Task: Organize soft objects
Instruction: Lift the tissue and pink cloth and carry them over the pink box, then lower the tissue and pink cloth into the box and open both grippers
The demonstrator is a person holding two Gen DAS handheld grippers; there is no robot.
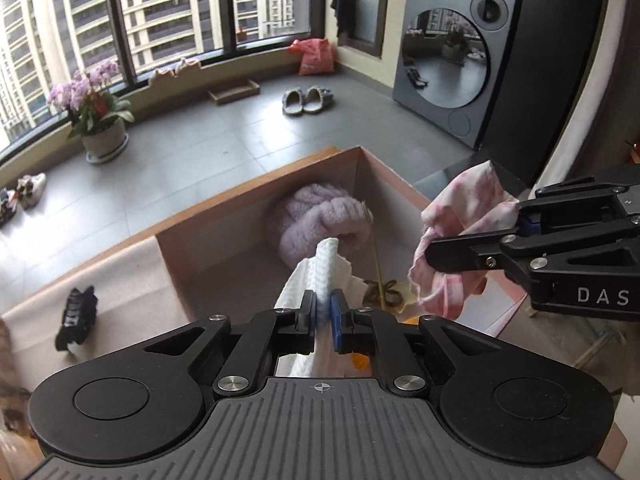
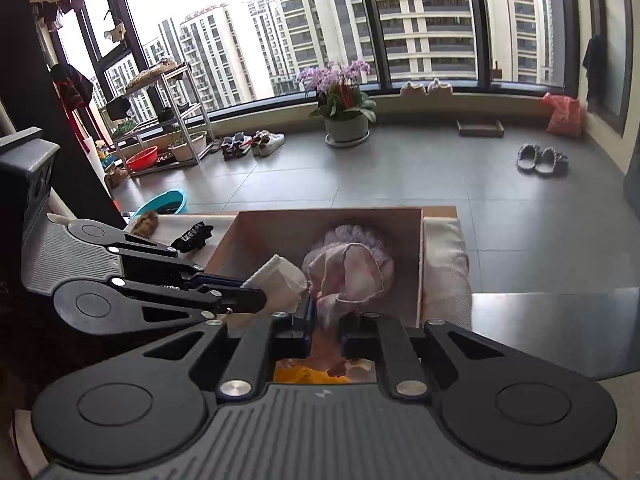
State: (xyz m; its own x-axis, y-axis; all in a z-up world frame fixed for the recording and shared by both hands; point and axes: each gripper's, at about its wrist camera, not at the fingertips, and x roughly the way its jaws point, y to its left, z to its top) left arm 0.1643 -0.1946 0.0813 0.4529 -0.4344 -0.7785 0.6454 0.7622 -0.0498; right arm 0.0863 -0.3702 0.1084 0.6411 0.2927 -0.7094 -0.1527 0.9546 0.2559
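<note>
My left gripper (image 1: 324, 312) is shut on a white waffle-weave cloth (image 1: 320, 276) and holds it over the open cardboard box (image 1: 224, 212). My right gripper (image 2: 326, 320) holds a pink-and-white checked cloth (image 2: 348, 276) above the same box; it also shows in the left wrist view (image 1: 460, 240), where the right gripper (image 1: 516, 220) comes in from the right. A fluffy lilac towel (image 1: 316, 220) lies in the box's far corner. A black hair claw (image 1: 76, 316) lies on the cream-covered table (image 1: 120, 280) to the left of the box.
Something yellow (image 2: 304, 376) lies in the box under the grippers. A brown furry item (image 2: 145, 222) sits at the table's far left. Beyond are a grey tiled floor, potted orchid (image 2: 344, 100), slippers (image 2: 542, 158), shoe rack (image 2: 160, 120) and washing machine (image 1: 452, 64).
</note>
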